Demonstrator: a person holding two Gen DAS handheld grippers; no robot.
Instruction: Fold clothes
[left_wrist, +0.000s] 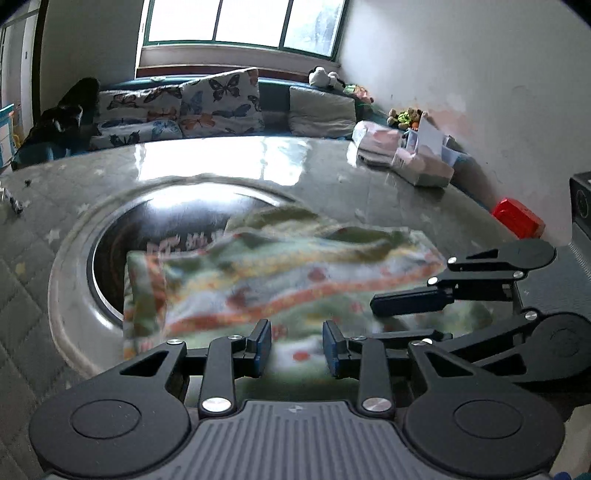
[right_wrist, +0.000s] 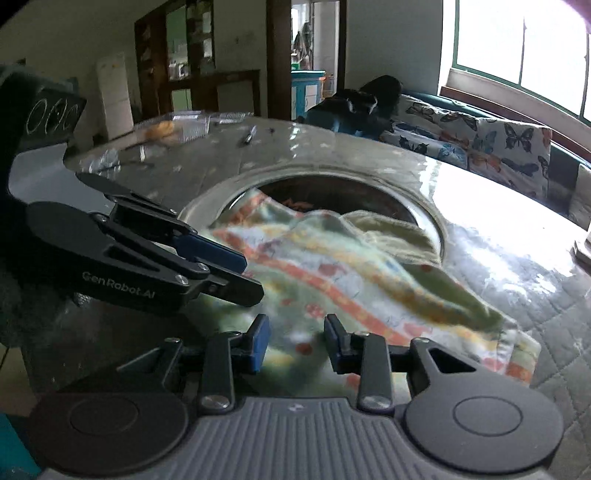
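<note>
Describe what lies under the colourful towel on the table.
The towel partly covers a round metal-rimmed recess in the table. Its dark far side shows; the rest is hidden.

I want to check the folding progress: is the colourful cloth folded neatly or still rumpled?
Still rumpled: the colourful cloth lies bunched in uneven ridges, partly over the round recess.

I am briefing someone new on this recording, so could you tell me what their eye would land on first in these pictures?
First, the colourful patterned cloth, rumpled in the middle of the table and lying partly over a round metal-rimmed opening. Next, the two black grippers low in front: the left gripper and the right gripper both stand open above the cloth's near edge. Behind, butterfly-print cushions sit under a bright window.
</note>
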